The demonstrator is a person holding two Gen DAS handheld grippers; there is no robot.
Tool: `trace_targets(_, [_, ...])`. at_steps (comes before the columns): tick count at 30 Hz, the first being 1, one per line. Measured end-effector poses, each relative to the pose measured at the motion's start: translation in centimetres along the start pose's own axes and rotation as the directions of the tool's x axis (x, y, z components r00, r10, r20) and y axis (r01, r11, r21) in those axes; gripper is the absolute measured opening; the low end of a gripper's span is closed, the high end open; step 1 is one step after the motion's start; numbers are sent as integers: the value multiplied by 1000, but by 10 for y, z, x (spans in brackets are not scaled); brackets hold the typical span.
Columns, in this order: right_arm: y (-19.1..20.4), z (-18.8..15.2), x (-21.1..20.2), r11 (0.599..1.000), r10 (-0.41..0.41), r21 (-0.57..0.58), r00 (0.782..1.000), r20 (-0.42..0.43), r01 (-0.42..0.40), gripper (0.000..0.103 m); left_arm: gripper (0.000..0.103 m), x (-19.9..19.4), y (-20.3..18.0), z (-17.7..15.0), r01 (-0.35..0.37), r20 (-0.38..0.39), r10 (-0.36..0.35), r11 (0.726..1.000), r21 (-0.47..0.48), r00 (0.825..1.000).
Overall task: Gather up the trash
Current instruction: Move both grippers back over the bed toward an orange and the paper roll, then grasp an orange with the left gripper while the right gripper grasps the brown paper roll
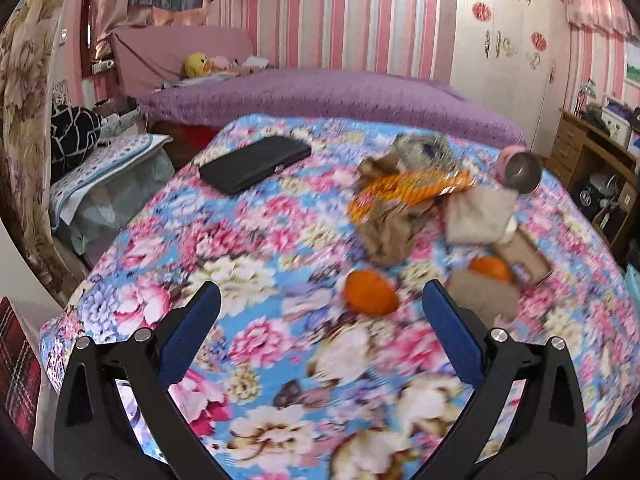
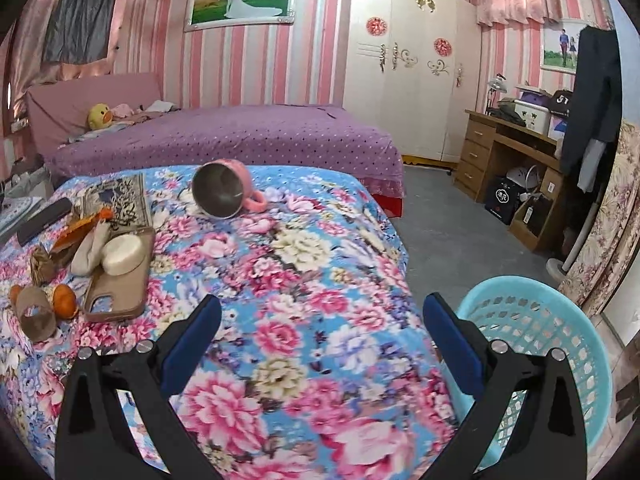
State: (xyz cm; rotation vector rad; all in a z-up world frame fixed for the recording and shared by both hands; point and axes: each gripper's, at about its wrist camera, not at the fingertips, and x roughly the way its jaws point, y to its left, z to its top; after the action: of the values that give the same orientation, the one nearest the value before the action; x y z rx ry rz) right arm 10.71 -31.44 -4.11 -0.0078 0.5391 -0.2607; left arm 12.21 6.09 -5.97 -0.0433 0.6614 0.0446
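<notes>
The left gripper (image 1: pixel 320 300) hangs over the floral bedspread (image 1: pixel 248 304) with jaws wide apart and empty. Just beyond its tips lies an orange peel (image 1: pixel 371 293); a second one (image 1: pixel 491 269) sits by a cardboard tube (image 2: pixel 35 313), whose long axis points toward the near edge. Farther on, an orange wrapper (image 1: pixel 408 192) lies crosswise over crumpled brown paper (image 1: pixel 386 236). The right gripper (image 2: pixel 320 312), likewise spread and empty, hovers near the bedspread's right edge, beside a turquoise basket (image 2: pixel 560 320). A pink mug (image 2: pixel 226 192) lies tipped near the far edge.
</notes>
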Motion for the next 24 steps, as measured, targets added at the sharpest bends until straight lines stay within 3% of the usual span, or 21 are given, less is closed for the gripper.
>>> trace_targets(5, [16,-4,6,1000,-15,-26,1000,-8,15,98,97,24,5,-13,22,-94,-24,1000,-14,995])
trace_targets(9, [25,-7,11,1000,2,-27,1000,-23,-3,98,93,33,0,-8,45,-95,-45,999,-5,995])
trace_targets(13, [40,-9,14,998,16,-55,999,-37,-18,98,79,46,-4,-1,76,-110,-76,997,-6,991])
trace_targets(19, [62,-4,4,994,69,-87,997,-27,-71,98,36,46,-22,-4,171,-122,-163,984,59,979])
trace_targets(24, [90,0,-13,985,127,-116,992,-19,-128,98,29,48,-18,1,224,-128,-217,974,41,968])
